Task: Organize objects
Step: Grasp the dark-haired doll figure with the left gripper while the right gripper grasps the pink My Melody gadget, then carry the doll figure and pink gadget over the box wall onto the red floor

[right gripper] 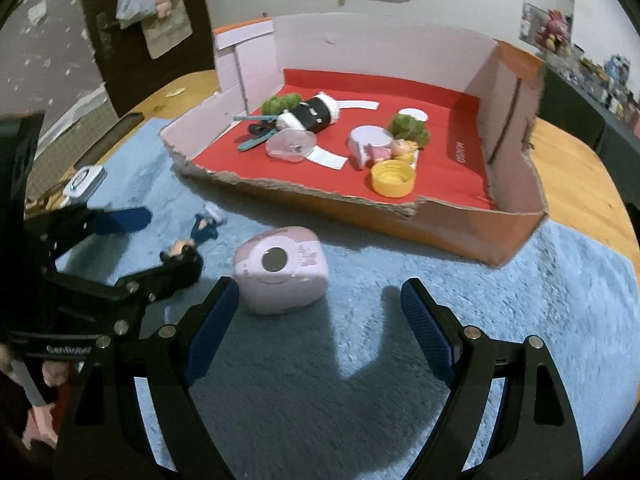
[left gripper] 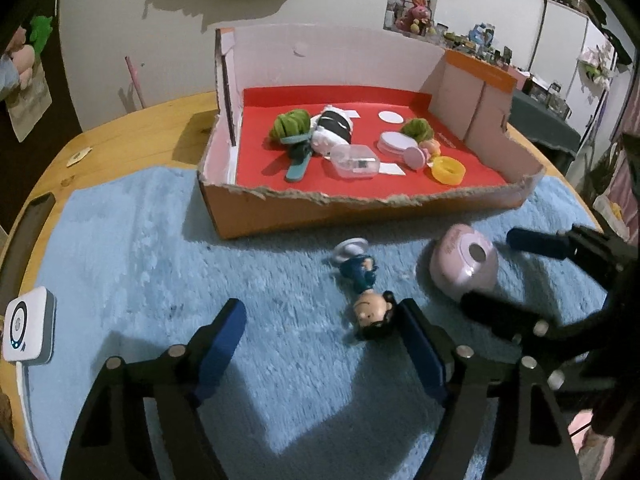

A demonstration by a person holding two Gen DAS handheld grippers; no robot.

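Both tools are hanging wide open and empty over the fluffy pale-blue mat that is covering the round wooden desk. Left tool is tilting down beside a small toy figure with black hair and dark blue clothes, which is lying on its side on the mat; the figure's head is sitting just inside the tool's right-hand finger, not yet pinched. Right tool is hovering just short of a rounded pale-pink plastic gadget with a grey round lens, which is lying on the mat just ahead of its left finger. Behind them a torn cardboard box lined in red is already holding green pompoms, a yellow cap and a clear case. I judge this as the reaching step: each tool is needing to centre on its piece, close, then lift over the box's ragged front wall.
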